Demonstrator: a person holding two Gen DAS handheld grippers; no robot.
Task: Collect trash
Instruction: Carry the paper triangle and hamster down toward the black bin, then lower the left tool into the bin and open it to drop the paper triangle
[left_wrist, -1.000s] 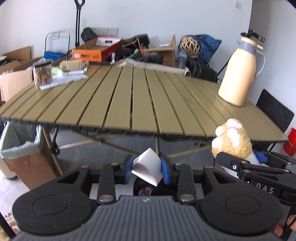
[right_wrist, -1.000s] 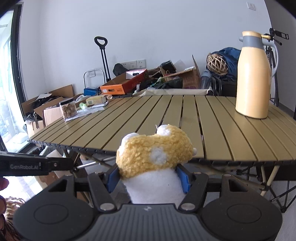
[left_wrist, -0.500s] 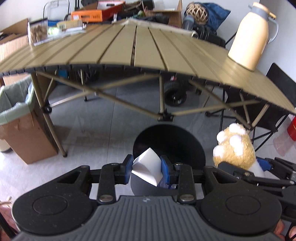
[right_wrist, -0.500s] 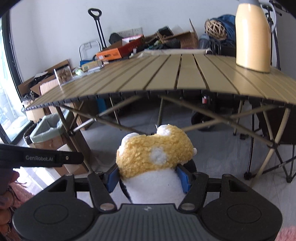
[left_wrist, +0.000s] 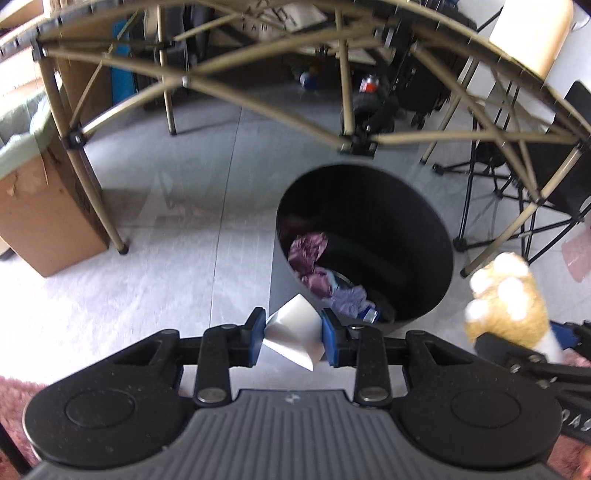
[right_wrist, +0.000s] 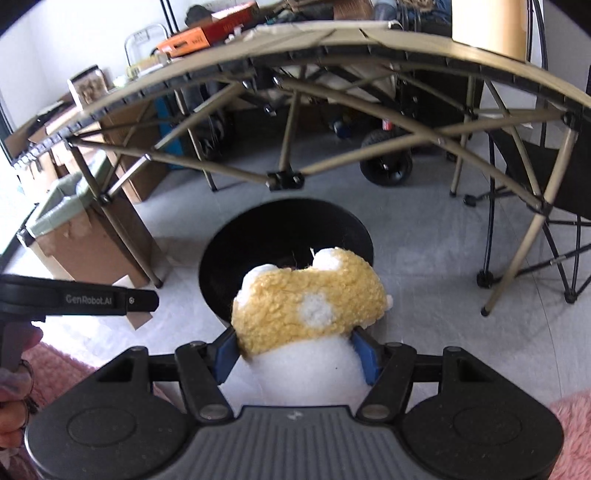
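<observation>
1. You are holding both grippers tilted down over the floor in front of the table (right_wrist: 369, 40), its frame arching across the top of both views.
2. Your left gripper (left_wrist: 293, 338) is clamping a folded white paper (left_wrist: 291, 330) between its blue pads (left_wrist: 328, 338); one corner of the paper is sticking up past the fingertips, another is hanging below them.
3. In the left view the paper is sitting just at the near rim of the black bin (left_wrist: 424, 221), over its left edge.
4. The bin is standing open on the grey floor near the table's central leg joint. Crumpled purple and bluish scraps (left_wrist: 321, 273) are lying inside, against the near-left wall.
5. Your right gripper (right_wrist: 295, 349) is gripping a plush toy (right_wrist: 310, 299), yellow fleece with white patches over a white body; the pads are pressing its sides.
6. In the right view the toy is covering the bin's near edge; whether it is over the opening you cannot tell.
7. In the left view the toy (left_wrist: 506, 295) is showing at the right, beside the bin, clear of its rim.
8. A cardboard box (right_wrist: 92, 236) with a green liner is standing at the left, beside a table leg.
9. Pink rug (right_wrist: 576, 417) is lying under both tools.
</observation>
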